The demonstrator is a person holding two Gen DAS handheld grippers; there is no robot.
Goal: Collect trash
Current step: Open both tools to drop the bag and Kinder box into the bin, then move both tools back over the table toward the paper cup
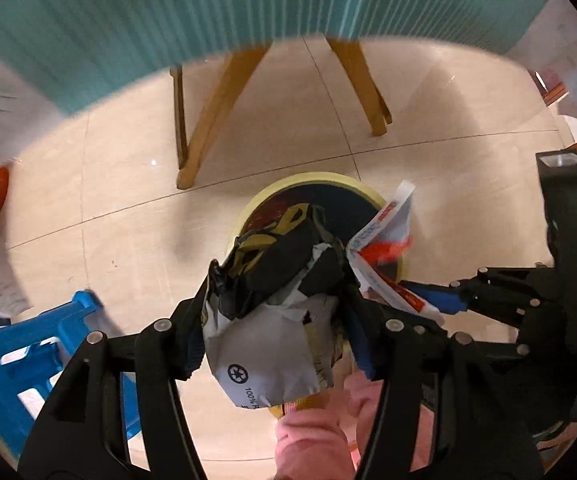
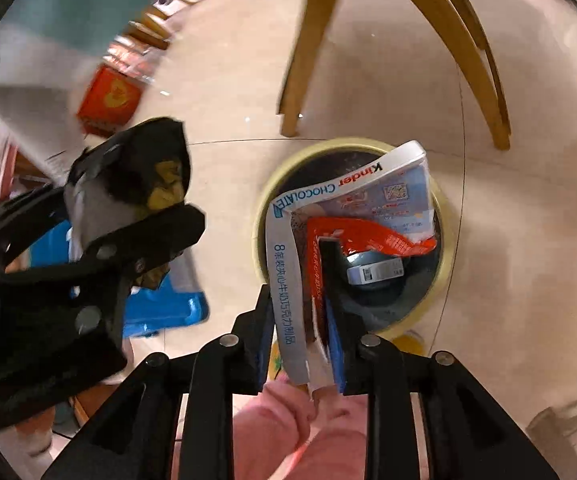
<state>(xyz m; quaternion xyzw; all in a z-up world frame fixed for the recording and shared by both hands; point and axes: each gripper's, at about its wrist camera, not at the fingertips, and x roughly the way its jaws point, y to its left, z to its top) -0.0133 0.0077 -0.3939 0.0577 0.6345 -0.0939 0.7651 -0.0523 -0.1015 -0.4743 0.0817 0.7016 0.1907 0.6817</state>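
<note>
crumpled bag (image 1: 272, 312) is black, grey and yellow; Kinder box (image 2: 352, 216) white, pale blue, red; bin (image 2: 446, 216) rim pale yellow; stool (image 1: 20, 364) bright blue

- A lived-in room of a home, seen from above the floor.
- Beige tiled floor (image 1: 136, 184) with thin grout lines.
- Curved wooden chair legs (image 1: 212, 120) under a teal ribbed cloth (image 1: 208, 8).
- A blue plastic stool (image 1: 20, 364) beside them.
- A round yellow-rimmed bin (image 2: 446, 216) holding wrappers.
- A red box (image 2: 108, 100) on the floor near clutter.
</note>
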